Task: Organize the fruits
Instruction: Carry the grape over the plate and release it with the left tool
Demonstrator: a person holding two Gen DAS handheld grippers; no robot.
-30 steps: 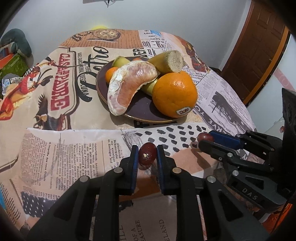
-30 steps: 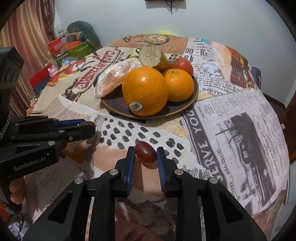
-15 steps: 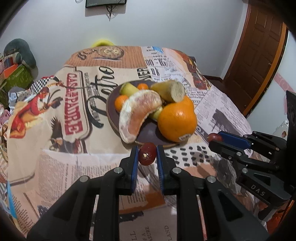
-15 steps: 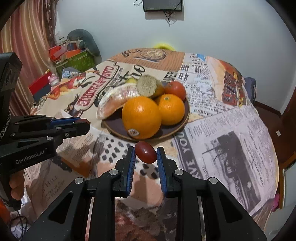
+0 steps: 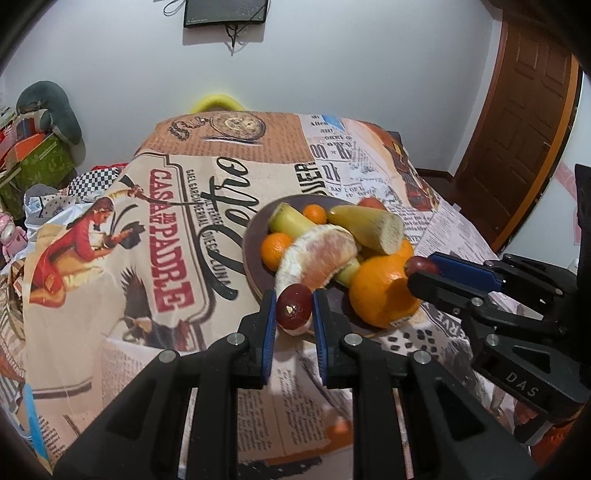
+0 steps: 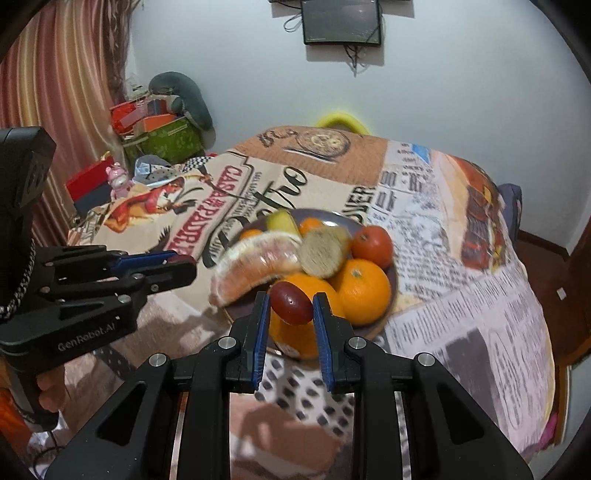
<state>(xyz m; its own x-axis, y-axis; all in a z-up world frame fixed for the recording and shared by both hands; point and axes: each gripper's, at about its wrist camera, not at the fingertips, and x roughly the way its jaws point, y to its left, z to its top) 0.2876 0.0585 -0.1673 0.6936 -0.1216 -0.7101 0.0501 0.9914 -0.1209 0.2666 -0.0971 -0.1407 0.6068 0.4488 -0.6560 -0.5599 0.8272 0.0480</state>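
My left gripper (image 5: 294, 306) is shut on a small dark red grape (image 5: 294, 305), held in the air just in front of the brown plate (image 5: 255, 236). My right gripper (image 6: 290, 304) is shut on a second red grape (image 6: 291, 302), above the plate's near rim (image 6: 391, 291). The plate carries a big orange (image 5: 382, 291), a peeled grapefruit wedge (image 5: 317, 254), a cut banana (image 5: 369, 229), small mandarins (image 5: 275, 249) and a tomato (image 6: 372, 242). Each gripper shows in the other's view: the right gripper (image 5: 419, 267) at the right, the left gripper (image 6: 184, 264) at the left.
The table wears a newspaper-print cloth (image 5: 177, 229). A yellow chair back (image 5: 216, 103) stands behind the far edge. Boxes and a grey cushion (image 6: 177, 99) are piled at the left by a curtain. A wooden door (image 5: 524, 122) is at the right, a screen (image 6: 341, 22) on the wall.
Both grippers have risen off the cloth with their grapes and now look down on the plate from higher up. Their grips are unchanged.
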